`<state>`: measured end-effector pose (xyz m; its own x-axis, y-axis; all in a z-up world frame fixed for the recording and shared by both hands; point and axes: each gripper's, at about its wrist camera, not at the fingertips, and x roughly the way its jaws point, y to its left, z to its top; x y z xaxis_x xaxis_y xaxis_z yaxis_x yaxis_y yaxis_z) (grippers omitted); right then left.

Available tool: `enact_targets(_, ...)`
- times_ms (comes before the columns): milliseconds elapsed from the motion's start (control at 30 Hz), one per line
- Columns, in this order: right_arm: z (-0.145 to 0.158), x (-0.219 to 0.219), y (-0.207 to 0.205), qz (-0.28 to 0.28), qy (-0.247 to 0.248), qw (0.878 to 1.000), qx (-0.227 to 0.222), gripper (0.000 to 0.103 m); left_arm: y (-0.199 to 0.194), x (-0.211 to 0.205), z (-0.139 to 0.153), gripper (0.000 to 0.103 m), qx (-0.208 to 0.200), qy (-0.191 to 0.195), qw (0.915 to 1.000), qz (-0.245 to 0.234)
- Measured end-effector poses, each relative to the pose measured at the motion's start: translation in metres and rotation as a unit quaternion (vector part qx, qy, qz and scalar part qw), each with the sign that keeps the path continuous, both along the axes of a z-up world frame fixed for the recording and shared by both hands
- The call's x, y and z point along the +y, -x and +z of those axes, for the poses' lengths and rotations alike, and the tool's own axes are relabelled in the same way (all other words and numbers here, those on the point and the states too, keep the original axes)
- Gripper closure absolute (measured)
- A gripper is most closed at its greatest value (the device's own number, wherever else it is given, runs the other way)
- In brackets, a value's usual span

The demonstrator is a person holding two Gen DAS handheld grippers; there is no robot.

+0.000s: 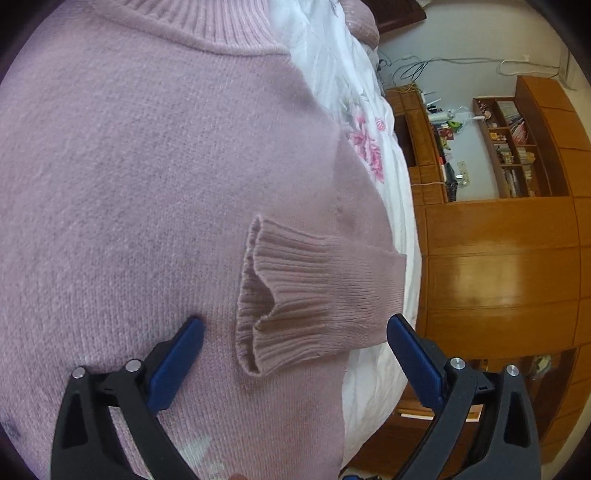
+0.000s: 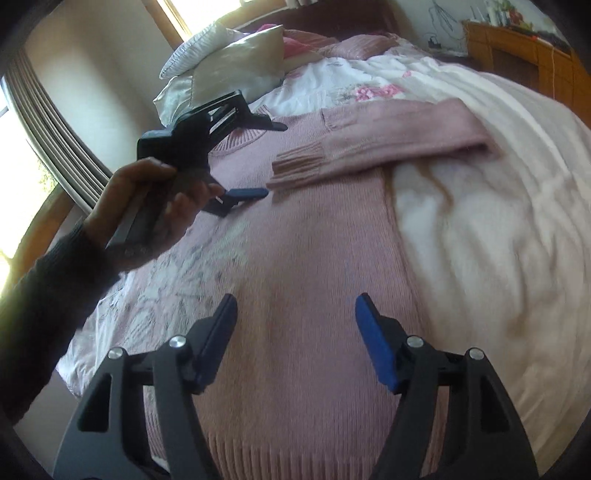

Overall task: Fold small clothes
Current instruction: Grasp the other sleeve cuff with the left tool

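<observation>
A pink knitted sweater (image 2: 314, 258) is laid flat on a bed, over a white quilt (image 2: 480, 229) printed with pink flowers. Its ribbed collar (image 1: 207, 22) is turned to the far end and its ribbed hem (image 2: 280, 458) to the near end. One sleeve (image 2: 388, 136) is folded across the chest from the right, so that its ribbed cuff (image 1: 280, 295) rests on the body of the sweater. The left gripper (image 1: 295, 325) is held spread wide just above the sweater, with the cuff between its blue pads (image 1: 177, 365) and nothing gripped. In the right wrist view the same gripper is seen in a hand (image 2: 147, 210) with a dark sleeve (image 2: 48, 302), its tips just beside the cuff. The right gripper (image 2: 295, 306) is also spread apart and empty, above the lower body of the sweater. Pillows (image 2: 229, 62) are piled at the far end of the bed, with a curtain (image 2: 55, 147) and window at the left. Wooden cabinets (image 1: 498, 258) and cluttered shelves (image 1: 513, 147) are seen to the right of the bed.
</observation>
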<state>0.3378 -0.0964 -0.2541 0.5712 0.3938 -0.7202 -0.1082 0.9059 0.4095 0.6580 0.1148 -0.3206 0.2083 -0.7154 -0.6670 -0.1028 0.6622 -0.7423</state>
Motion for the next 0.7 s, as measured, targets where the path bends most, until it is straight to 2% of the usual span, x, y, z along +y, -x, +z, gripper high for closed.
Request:
enact_targets(100, -0.009, -0.003, 0.024, -0.008, -0.034, 0.999, 0.025, 0.036, -0.007, -0.011, 0.006, 0.004, -0.001, -0.033, 0.9993, -0.018)
enact_targets(167, -0.013, -0.004, 0.034, -0.011, -0.055, 0.998, 0.037, 0.036, -0.008, -0.016, 0.012, 0.016, -0.007, -0.072, 0.9969, -0.029)
enact_targets(233, -0.014, -0.001, 0.043, -0.012, -0.069, 0.997, 0.043, 0.036, -0.011, -0.019, 0.018, 0.053, -0.010, -0.108, 0.9935, -0.036)
enact_targets(300, -0.013, 0.003, 0.050, -0.009, -0.073, 0.996, 0.044, 0.036, -0.011, -0.018, 0.018, 0.075, -0.007, -0.129, 0.9910, -0.037)
enact_targets(367, -0.011, 0.006, 0.055, -0.006, -0.077, 0.996, 0.045, 0.036, -0.012, -0.015, 0.020, 0.083, -0.009, -0.132, 0.9905, -0.036)
enact_targets(400, -0.011, 0.008, 0.057, -0.006, -0.079, 0.996, 0.047, 0.036, -0.012, -0.014, 0.022, 0.095, -0.014, -0.135, 0.9901, -0.035)
enact_targets(533, -0.015, 0.006, 0.061, -0.007, -0.081, 0.995, 0.052, 0.036, -0.006, -0.007, 0.038, 0.097, -0.040, -0.125, 0.9907, -0.038)
enact_targets(700, -0.014, 0.006, 0.066, -0.009, -0.082, 0.995, 0.054, 0.036, -0.005, -0.005, 0.078, 0.098, -0.071, -0.123, 0.9883, -0.055)
